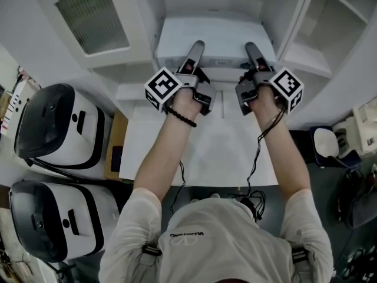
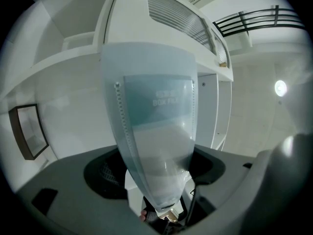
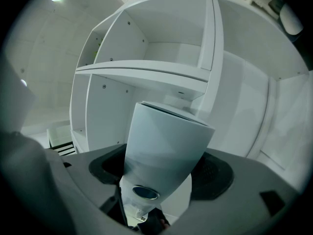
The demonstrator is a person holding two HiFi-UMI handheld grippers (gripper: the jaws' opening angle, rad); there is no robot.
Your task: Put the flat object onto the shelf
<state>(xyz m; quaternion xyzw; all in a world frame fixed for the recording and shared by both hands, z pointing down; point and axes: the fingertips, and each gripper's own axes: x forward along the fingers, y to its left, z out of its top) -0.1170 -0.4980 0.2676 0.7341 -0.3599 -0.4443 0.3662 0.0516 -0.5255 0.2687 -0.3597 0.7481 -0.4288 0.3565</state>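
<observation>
A flat white box file (image 1: 215, 40) is held up between both grippers, over the far edge of the white table (image 1: 230, 158). My left gripper (image 1: 197, 47) is shut on its left part, and my right gripper (image 1: 252, 47) on its right part. In the left gripper view the file's labelled spine (image 2: 156, 111) rises from between the jaws of the left gripper (image 2: 156, 180). In the right gripper view the end with the round finger hole (image 3: 145, 193) sits in the right gripper (image 3: 164, 175). The white shelf unit (image 3: 146, 72) stands just behind the file, its compartments bare.
Two white-and-black appliances (image 1: 59, 125) (image 1: 56, 217) stand at the left beside a brown box (image 1: 116, 146). A cabinet door with ribbed glass (image 1: 94, 16) is at the upper left. More shelf compartments (image 1: 306, 58) rise at the right, with a dark bin (image 1: 327, 143) below them.
</observation>
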